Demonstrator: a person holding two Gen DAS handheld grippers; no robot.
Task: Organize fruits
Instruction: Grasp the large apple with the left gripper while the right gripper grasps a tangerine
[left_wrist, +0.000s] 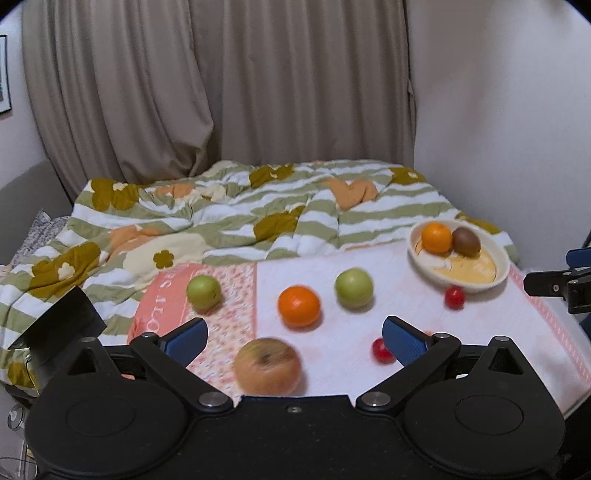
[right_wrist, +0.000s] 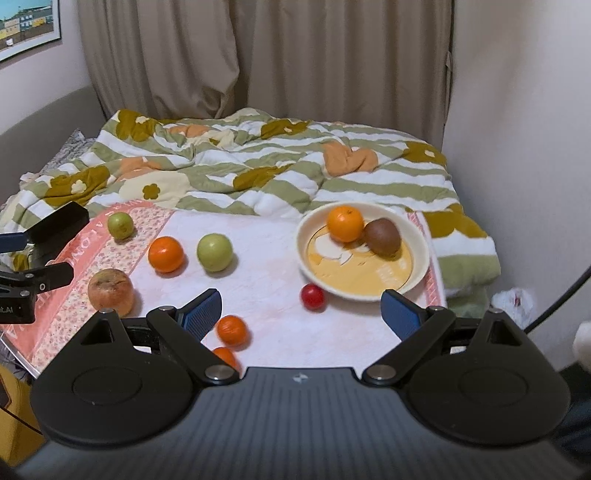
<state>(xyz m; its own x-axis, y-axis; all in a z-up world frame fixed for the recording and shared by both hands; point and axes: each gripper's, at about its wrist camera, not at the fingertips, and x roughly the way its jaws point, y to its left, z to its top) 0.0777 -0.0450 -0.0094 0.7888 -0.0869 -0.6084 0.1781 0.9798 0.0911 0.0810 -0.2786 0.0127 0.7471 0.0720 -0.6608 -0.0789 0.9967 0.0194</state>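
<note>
A cream bowl (right_wrist: 417, 273) at the right holds an orange (right_wrist: 345, 223) and a brown kiwi (right_wrist: 383, 236). On the white-and-pink cloth (right_wrist: 266, 295) lie a reddish apple (right_wrist: 110, 288), two green apples (right_wrist: 214, 253) (right_wrist: 120, 225), an orange (right_wrist: 166, 254), a red tomato (right_wrist: 312, 296) and two small oranges (right_wrist: 232, 331) (right_wrist: 224, 356). My left gripper (left_wrist: 293, 338) is open above the reddish apple (left_wrist: 267, 366). My right gripper (right_wrist: 301, 314) is open and empty, just before the bowl. The left view shows the bowl (left_wrist: 491, 275) and a second tomato (left_wrist: 382, 350).
A rumpled striped floral quilt (right_wrist: 258, 166) covers the bed behind the cloth. Beige curtains (right_wrist: 258, 55) and a white wall close the back and right. The cloth's near edge hangs by the grippers. A white bag (right_wrist: 513, 299) lies at the right.
</note>
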